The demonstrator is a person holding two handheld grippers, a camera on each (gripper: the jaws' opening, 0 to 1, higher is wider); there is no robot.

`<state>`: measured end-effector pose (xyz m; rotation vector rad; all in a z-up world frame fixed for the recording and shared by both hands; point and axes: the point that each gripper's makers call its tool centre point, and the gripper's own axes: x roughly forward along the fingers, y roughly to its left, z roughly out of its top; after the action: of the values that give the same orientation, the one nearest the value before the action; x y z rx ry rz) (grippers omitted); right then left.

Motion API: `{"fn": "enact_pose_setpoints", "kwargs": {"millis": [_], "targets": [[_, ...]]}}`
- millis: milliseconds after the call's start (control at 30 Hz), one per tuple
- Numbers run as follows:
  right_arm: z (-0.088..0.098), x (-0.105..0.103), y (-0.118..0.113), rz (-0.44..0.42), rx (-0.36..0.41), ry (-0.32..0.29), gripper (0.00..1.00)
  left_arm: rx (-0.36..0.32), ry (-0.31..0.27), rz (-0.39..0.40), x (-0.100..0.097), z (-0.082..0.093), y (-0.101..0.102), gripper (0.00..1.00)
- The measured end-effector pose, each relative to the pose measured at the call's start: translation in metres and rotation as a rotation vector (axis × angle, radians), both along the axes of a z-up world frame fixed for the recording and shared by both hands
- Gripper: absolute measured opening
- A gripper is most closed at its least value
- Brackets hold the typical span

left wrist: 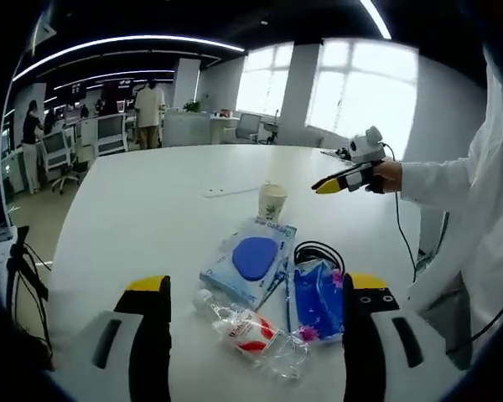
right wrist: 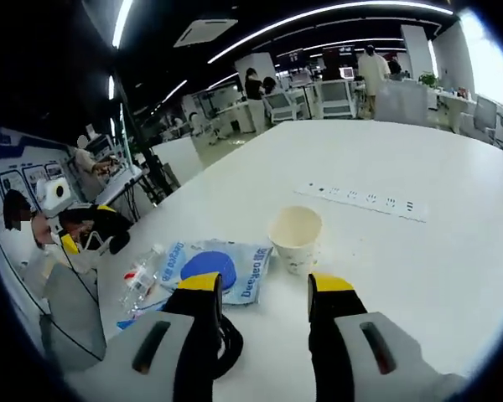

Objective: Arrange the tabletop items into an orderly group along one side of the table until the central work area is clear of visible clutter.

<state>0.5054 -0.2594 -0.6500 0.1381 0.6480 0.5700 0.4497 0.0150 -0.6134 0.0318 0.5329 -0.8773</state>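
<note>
Cream paper cup [right wrist: 295,237] stood upright on white counter [right wrist: 419,276], beside blue-printed flat packet [right wrist: 211,268]. Right hand-held gripper [right wrist: 264,303] sat just short of cup, dead ahead, jaws parted, empty. Left hand-held gripper [left wrist: 251,310], wide, empty, farther off.

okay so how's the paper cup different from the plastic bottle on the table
The paper cup stands upright with its mouth open; the plastic bottle lies on its side.
The cup is opaque cream paper with a small green print; the bottle is clear, with a red and white label.
The cup stands apart, farther up the table; the bottle lies against the blue packets.
Both rest on the white table, untouched by either gripper.
</note>
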Motion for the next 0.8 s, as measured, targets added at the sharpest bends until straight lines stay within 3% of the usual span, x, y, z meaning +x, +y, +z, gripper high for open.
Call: {"fn": "enact_pose_setpoints", "kwargs": {"millis": [300,800], "targets": [[-0.014,-0.009,0.000,-0.031,0.037,0.035,0.38,-0.003,0.028,-0.009,0.022,-0.005,-0.007,0.85],[-0.031,-0.006,0.008,-0.059,0.097,0.078,0.37,-0.043,0.139,0.022,0.062,-0.026,-0.021,0.79]]}}
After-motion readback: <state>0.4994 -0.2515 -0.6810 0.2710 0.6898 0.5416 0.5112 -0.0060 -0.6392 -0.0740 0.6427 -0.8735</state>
